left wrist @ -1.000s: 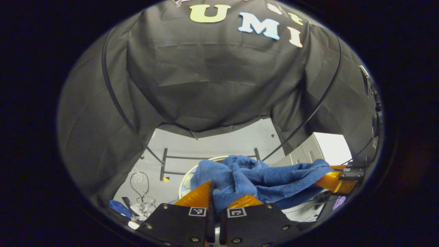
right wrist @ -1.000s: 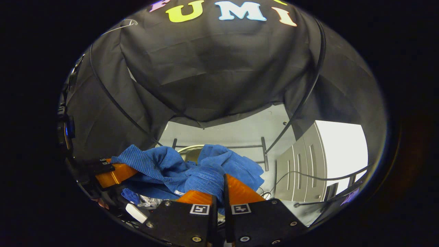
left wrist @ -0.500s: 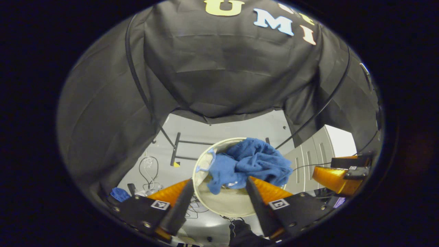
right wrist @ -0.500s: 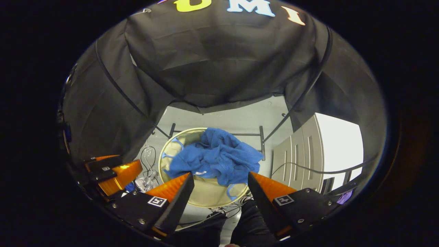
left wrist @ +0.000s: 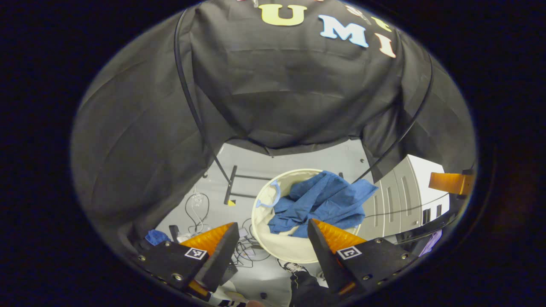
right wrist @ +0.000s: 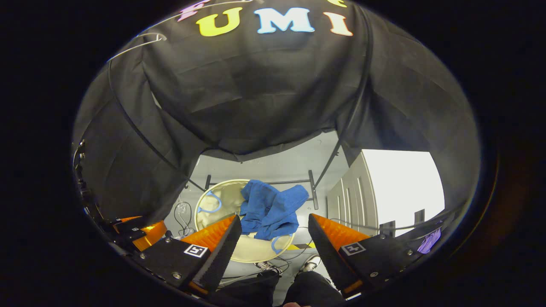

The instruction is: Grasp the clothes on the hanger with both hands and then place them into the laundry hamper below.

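Soft, light blue ribbed cloth garment (left wrist: 324, 202) lies crumpled in the round cream fabric hamper (left wrist: 281, 247); take it by a bunched fold. Left gripper (left wrist: 271, 238) and right gripper (right wrist: 273, 232) gape empty.

Dim, sharp, strong fisheye edge warp

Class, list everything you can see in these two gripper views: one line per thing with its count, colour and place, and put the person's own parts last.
Garment: one, blue, crumpled in the hamper, draped over its rim.
Laundry hamper: one, cream with blue handles, on the floor.
Metal stand base: one, dark, on the floor behind the hamper.
Cabinet: one, white, beside the hamper.
Cables: several, tangled on the floor.
Left hand-held gripper: one, orange and black, open above the hamper.
Right hand-held gripper: one, orange and black, open above the hamper.
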The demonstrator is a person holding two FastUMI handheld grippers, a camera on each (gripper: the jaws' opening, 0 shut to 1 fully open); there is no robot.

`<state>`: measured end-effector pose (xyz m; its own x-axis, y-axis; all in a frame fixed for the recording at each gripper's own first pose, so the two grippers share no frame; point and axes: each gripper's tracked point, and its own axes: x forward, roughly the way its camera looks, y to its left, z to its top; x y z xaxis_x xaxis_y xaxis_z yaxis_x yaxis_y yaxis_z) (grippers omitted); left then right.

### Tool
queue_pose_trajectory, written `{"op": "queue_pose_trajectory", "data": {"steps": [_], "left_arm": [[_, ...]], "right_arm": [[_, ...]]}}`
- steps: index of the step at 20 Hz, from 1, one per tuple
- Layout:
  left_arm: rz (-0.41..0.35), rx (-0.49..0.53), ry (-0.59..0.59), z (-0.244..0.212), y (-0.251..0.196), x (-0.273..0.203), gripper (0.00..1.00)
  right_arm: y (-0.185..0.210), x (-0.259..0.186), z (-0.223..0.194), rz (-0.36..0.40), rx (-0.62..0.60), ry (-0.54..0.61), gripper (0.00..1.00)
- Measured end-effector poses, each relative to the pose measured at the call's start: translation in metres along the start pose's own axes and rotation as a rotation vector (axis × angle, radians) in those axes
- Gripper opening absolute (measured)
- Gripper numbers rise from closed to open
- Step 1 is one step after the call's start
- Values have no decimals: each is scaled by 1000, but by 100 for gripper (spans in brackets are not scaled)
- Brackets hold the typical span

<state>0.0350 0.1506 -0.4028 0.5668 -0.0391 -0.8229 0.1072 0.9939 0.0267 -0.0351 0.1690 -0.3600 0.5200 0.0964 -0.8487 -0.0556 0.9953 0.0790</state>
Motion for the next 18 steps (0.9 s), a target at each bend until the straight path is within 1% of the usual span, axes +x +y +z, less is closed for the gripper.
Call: {"op": "queue_pose_trajectory", "data": {"steps": [2,5,7,10,13,15,18], "left_arm": [[14,23,-60,19,-10,-19,94],[18,29,-136,46,-35,-57,93],[17,19,-186,63,-56,-79,94],[14,20,-267,87,-88,-112,93],[13,9,-375,121,-119,-152,94],[7,-4,-451,140,-138,-184,93],[18,-12,-580,171,-156,-233,93]], "right_arm": [[-22,-13,11,-13,20,-44,98],[-54,-31,19,-15,64,-90,98],[-72,-49,27,-6,96,-137,97],[-99,-69,40,7,117,-197,96],[-123,-99,44,15,115,-286,96],[-144,-122,58,19,105,-367,96],[-170,-163,90,17,79,-515,96]]}}
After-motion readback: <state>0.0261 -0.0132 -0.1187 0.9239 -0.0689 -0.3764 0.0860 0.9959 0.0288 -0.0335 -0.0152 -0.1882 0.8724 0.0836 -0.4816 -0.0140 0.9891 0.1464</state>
